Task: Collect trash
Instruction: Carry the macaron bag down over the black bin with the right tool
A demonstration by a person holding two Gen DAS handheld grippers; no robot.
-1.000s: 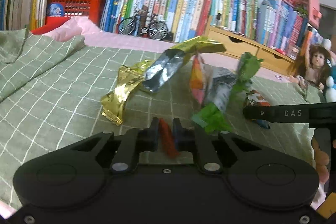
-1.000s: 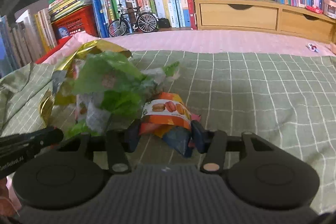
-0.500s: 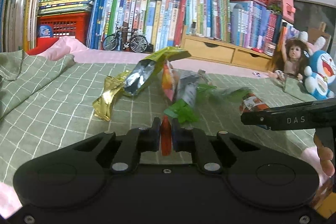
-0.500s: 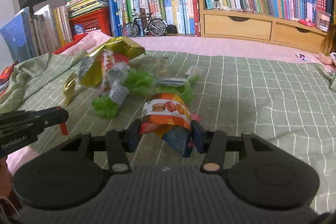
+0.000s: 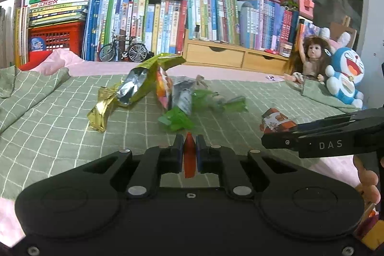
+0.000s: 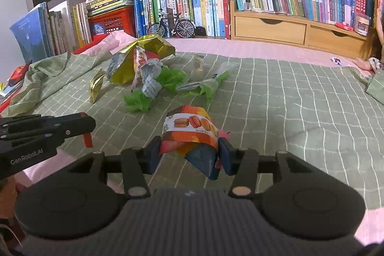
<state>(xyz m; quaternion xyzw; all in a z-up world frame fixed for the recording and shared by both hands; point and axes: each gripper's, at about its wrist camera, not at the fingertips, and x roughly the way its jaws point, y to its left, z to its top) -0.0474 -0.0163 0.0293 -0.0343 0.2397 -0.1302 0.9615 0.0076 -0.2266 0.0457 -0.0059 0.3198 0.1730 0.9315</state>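
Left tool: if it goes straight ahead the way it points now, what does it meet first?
Most likely the green wrapper, lying on the checked blanket just beyond the left tool, which is shut on a red scrap. Depth is uncertain.

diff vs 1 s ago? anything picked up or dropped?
Both grippers pulled back from the wrapper pile, which now sits farther off on the green blanket. Nothing grabbed or released: the left gripper stays shut on the red scrap, the right gripper stays shut on the macaron wrapper. The pile looks unchanged.
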